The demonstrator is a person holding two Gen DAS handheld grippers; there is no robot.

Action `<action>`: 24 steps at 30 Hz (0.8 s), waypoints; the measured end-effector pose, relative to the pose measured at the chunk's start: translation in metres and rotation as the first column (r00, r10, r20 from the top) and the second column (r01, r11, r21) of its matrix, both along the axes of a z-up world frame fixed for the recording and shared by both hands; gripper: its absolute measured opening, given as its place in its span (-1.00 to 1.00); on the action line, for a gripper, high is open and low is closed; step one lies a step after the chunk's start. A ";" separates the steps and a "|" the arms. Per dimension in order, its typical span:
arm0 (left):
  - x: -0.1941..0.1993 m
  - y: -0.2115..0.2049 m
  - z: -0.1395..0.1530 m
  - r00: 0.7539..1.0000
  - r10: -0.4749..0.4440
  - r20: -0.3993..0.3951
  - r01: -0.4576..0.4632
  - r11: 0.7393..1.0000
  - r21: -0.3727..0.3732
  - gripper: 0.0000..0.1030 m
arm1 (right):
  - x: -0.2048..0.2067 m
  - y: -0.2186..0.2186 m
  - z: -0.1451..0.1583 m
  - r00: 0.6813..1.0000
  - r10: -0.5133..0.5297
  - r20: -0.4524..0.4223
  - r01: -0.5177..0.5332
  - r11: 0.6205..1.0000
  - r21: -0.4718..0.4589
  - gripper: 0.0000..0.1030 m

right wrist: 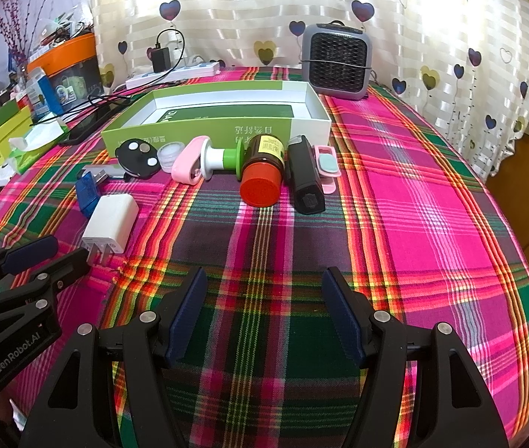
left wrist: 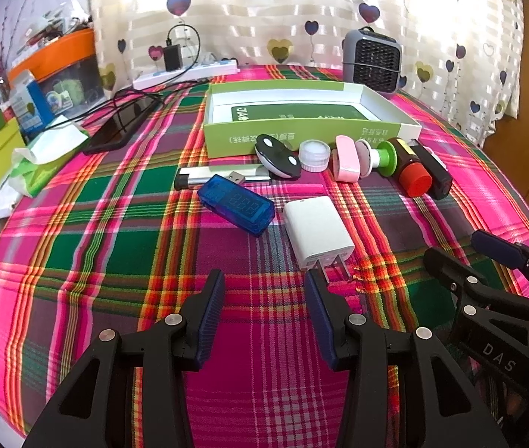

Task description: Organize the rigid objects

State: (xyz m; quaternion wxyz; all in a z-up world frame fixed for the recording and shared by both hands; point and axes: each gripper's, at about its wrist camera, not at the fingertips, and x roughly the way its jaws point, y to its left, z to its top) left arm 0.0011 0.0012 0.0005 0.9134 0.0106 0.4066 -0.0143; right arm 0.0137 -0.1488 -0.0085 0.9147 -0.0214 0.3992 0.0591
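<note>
A row of small objects lies on the plaid cloth before an open green and white box (left wrist: 301, 132) (right wrist: 208, 128): black oval remote (left wrist: 277, 155) (right wrist: 137, 156), clear jar (left wrist: 314, 155), pink roller (left wrist: 346, 158) (right wrist: 187, 162), brown bottle with red cap (left wrist: 411, 171) (right wrist: 262, 171), black stick (left wrist: 434, 171) (right wrist: 303, 175). Nearer lie a blue USB meter (left wrist: 236, 205) (right wrist: 87, 190), a silver lighter (left wrist: 219, 176) and a white charger (left wrist: 316, 233) (right wrist: 111, 222). My left gripper (left wrist: 266, 280) is open and empty just short of the charger. My right gripper (right wrist: 262, 278) is open and empty over bare cloth.
A grey fan heater (left wrist: 372, 59) (right wrist: 337, 61) stands behind the box. A power strip (left wrist: 186, 72), cables and a dark phone (left wrist: 122, 123) lie at back left. Boxes and a tissue pack (left wrist: 44, 156) crowd the left edge. The curtain hangs behind.
</note>
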 end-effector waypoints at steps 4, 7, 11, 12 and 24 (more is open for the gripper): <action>-0.002 0.003 0.001 1.000 -0.011 -0.005 0.011 1.000 -0.020 -0.18 | 0.000 0.000 -0.001 1.000 0.004 -0.001 -0.004 1.000 0.000 0.26; -0.001 0.007 0.003 1.000 -0.022 -0.015 0.021 0.999 -0.046 -0.18 | 0.001 0.000 -0.001 1.000 0.021 -0.003 -0.021 1.000 0.004 0.26; -0.002 0.010 0.004 0.999 -0.040 -0.026 0.038 0.995 -0.088 -0.18 | 0.002 -0.005 0.000 0.998 0.055 -0.012 -0.055 0.998 0.012 0.26; -0.002 0.011 0.004 0.998 -0.049 -0.029 0.046 0.994 -0.104 -0.18 | 0.003 -0.009 0.000 0.999 0.052 -0.014 -0.052 0.998 0.019 0.26; 0.001 -0.002 0.020 0.991 -0.134 -0.011 0.130 0.976 -0.174 -0.18 | 0.025 -0.062 0.017 0.999 -0.046 0.002 0.046 0.998 0.037 0.26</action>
